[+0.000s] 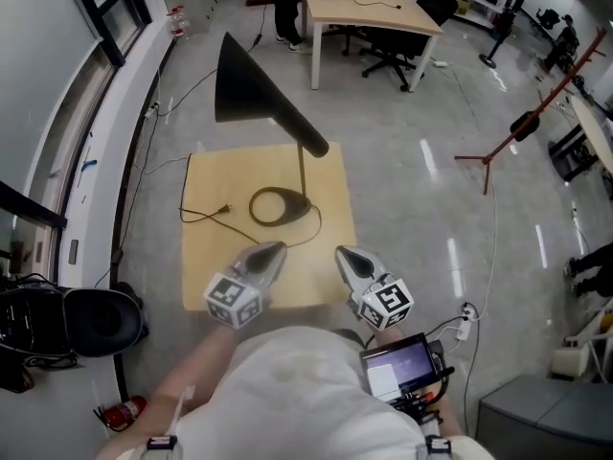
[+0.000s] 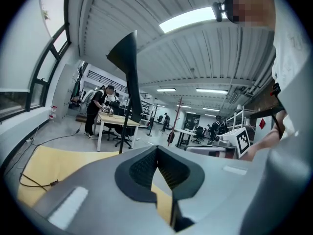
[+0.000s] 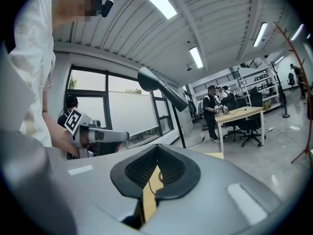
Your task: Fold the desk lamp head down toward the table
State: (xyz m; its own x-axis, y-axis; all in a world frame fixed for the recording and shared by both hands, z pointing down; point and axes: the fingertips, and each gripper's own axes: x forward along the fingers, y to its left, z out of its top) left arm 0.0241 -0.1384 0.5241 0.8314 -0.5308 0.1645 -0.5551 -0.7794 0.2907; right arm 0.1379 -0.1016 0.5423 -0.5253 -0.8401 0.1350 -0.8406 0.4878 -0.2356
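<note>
A black desk lamp stands on a small wooden table [image 1: 206, 257]. Its cone-shaped head [image 1: 247, 82] is raised and points up-left, and its thin stem runs down to a ring base [image 1: 278, 206]. My left gripper [image 1: 275, 250] and right gripper [image 1: 344, 254] hover over the table's near edge, both shut and empty, short of the base. In the left gripper view the lamp head [image 2: 125, 53] rises ahead to the left of my left gripper [image 2: 157, 148]. In the right gripper view the lamp head [image 3: 161, 89] stands ahead above my right gripper [image 3: 157, 147].
The lamp's black cord [image 1: 206, 214] lies on the table's left part. A black chair [image 1: 91, 319] and a fire extinguisher [image 1: 120, 413] sit on the floor at left. A far desk [image 1: 369, 8] with a person, and a red stand [image 1: 508, 142], are beyond.
</note>
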